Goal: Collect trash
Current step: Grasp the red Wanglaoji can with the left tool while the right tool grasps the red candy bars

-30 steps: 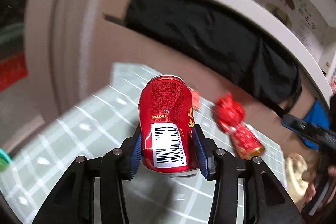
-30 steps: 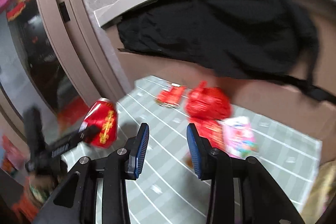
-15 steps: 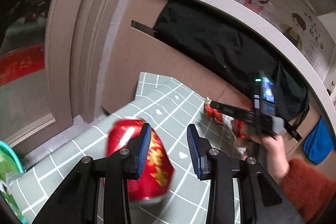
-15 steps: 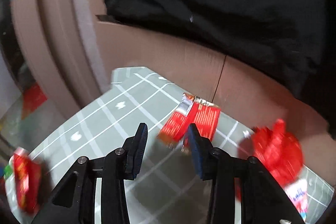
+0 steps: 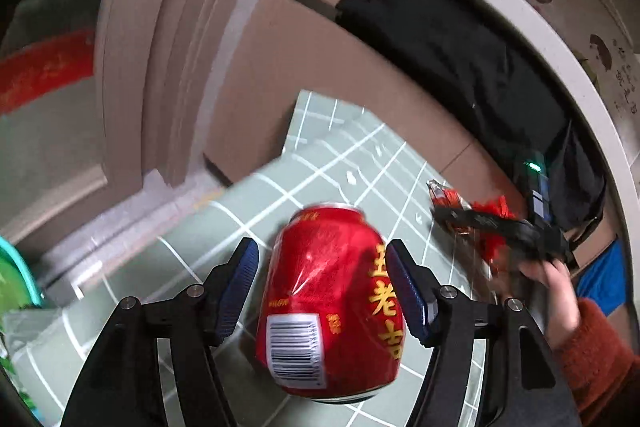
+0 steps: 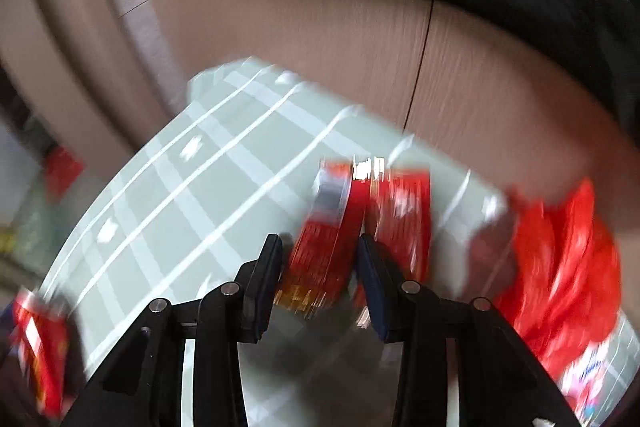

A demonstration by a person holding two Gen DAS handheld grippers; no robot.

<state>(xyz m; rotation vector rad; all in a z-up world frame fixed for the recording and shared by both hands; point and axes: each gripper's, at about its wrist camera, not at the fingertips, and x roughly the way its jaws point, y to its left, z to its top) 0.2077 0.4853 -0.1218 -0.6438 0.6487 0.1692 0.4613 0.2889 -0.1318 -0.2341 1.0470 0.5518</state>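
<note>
A red drink can (image 5: 332,303) with yellow characters and a barcode lies between the spread fingers of my left gripper (image 5: 320,283), over the green checked tablecloth (image 5: 352,163); a gap shows at the left finger, so the jaws are open around it. My right gripper (image 6: 320,263) is open, its fingers either side of a flat red snack wrapper (image 6: 332,227) lying on the cloth. In the left wrist view the right gripper (image 5: 492,227) hovers over that wrapper (image 5: 444,193). The can shows blurred at the lower left of the right wrist view (image 6: 40,347).
A crumpled red bag (image 6: 560,267) and a pink-white packet (image 6: 592,375) lie right of the wrapper. A cardboard box wall (image 6: 360,39) with black cloth (image 5: 460,47) over it backs the table. A teal bin with a green liner (image 5: 16,287) stands at the far left.
The left gripper let go of the can, which dropped and now sits between its open fingers. The right gripper moved forward and down onto the red wrapper.
</note>
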